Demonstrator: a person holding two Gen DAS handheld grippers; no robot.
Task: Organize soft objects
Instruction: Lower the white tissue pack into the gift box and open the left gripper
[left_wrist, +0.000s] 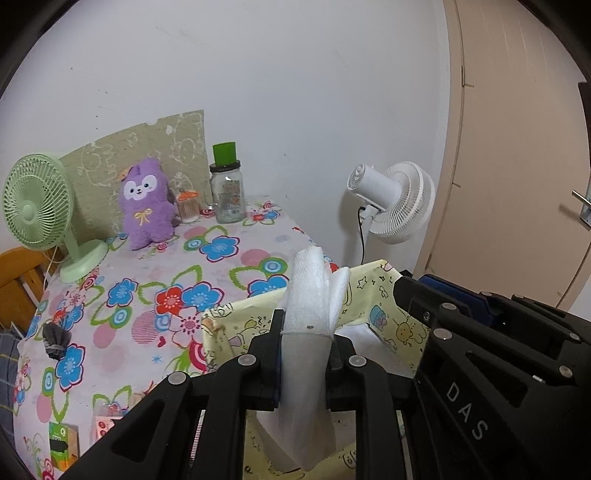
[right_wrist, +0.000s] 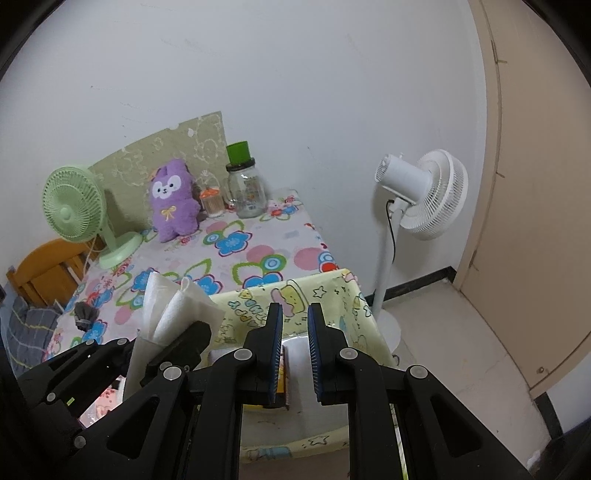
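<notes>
My left gripper (left_wrist: 308, 325) is shut on a folded white towel (left_wrist: 314, 295) and holds it upright over the yellow cartoon-print storage box (left_wrist: 384, 314). The towel (right_wrist: 177, 306) and left gripper also show at the left of the right wrist view. My right gripper (right_wrist: 295, 314) is open and empty above the same yellow box (right_wrist: 332, 295). A purple plush toy (left_wrist: 146, 203) stands at the back of the flowered table (left_wrist: 207, 266). A small grey cloth (left_wrist: 55, 341) lies near the table's left edge.
A green desk fan (left_wrist: 40, 206) stands at the back left. A glass jar with a green lid (left_wrist: 227, 184) and a small orange-capped container (left_wrist: 188, 206) stand by the wall. A white floor fan (left_wrist: 395, 199) and a beige door (left_wrist: 517, 147) are on the right.
</notes>
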